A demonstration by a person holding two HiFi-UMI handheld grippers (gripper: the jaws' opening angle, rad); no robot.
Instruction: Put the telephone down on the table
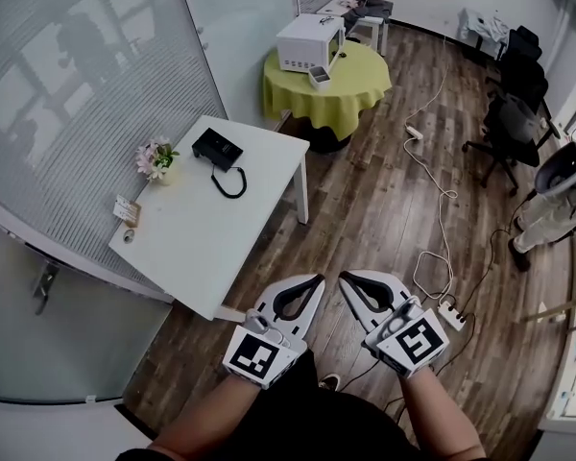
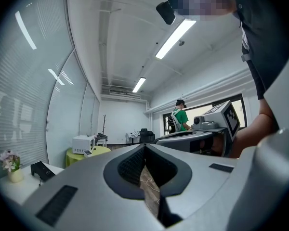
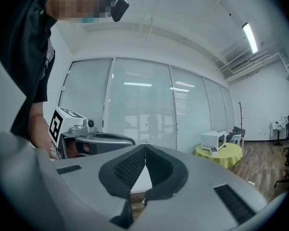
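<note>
Telephone (image 1: 217, 148): black desk set. It lies on the white table (image 1: 202, 243), near the flower pot (image 1: 156, 159) and well apart from both claws.
Cord (image 1: 228, 182): a soft loop lying on the table beside the set. We judge it can drag or catch.
Handling: we judge it to be hard plastic, light and a bit slippery. We would grip across the narrow body, never by the cord.
Left gripper (image 1: 317, 280): jaws together, nothing between them.
Right gripper (image 1: 346, 279): jaws together, empty.
</note>
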